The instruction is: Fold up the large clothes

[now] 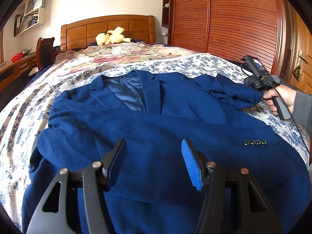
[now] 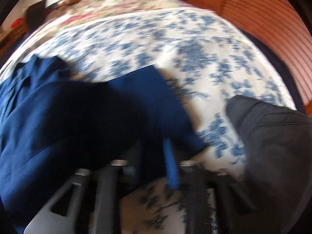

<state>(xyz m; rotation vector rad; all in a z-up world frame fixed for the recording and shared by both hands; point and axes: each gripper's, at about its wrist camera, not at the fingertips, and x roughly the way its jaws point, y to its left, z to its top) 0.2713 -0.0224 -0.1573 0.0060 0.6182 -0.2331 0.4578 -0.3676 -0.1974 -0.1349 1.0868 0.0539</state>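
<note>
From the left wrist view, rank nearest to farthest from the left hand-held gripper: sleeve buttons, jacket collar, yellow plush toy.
1. Sleeve buttons, just right of the left hand-held gripper.
2. Jacket collar, mid-bed, ahead.
3. Yellow plush toy, against the headboard.

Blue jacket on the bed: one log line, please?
dark blue suit jacket flat on floral bedspread | right gripper shut on sleeve | left gripper open above

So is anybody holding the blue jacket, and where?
Yes. The right hand-held gripper pinches the blue jacket by the end of its sleeve. The left hand-held gripper is open, holding nothing.
</note>
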